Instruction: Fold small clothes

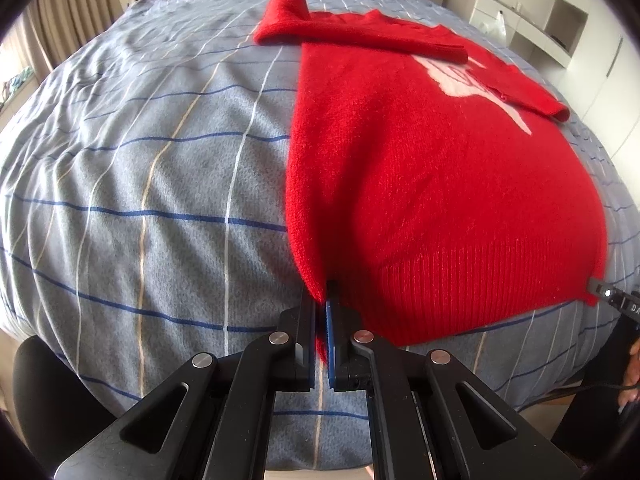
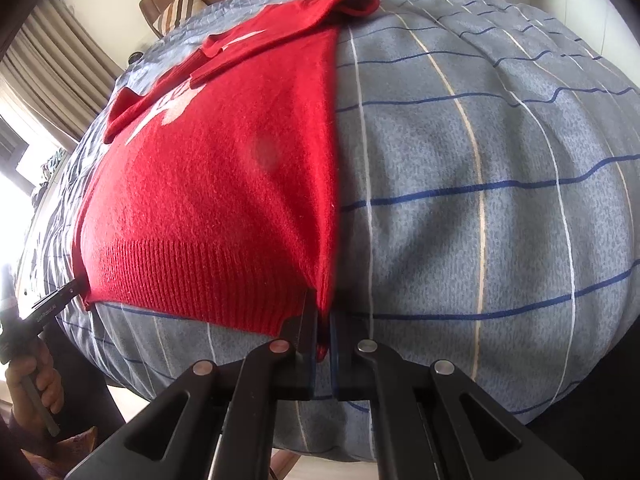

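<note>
Both hem corners pinched, sleeves already in.

The left gripper (image 1: pixel 323 304) and right gripper (image 2: pixel 323 312) are each clamped on a bottom corner of the red sweater (image 1: pixel 420 168), which lies flat on the checked blue bedspread (image 1: pixel 152 184). Both sleeves are folded across the chest; the bottom-to-top fold looks still to come. Curtains (image 2: pixel 56 64) hang on one side; pale, blurred cabinets (image 1: pixel 560 28) stand on the other.

My left camera sits close above the bed (image 1: pixel 140 184), looking steeply down along my jaws toward the headboard end. My right camera does the same alongside. Both share the sweater (image 1: pixel 420 184), each from its own hem corner.
</note>
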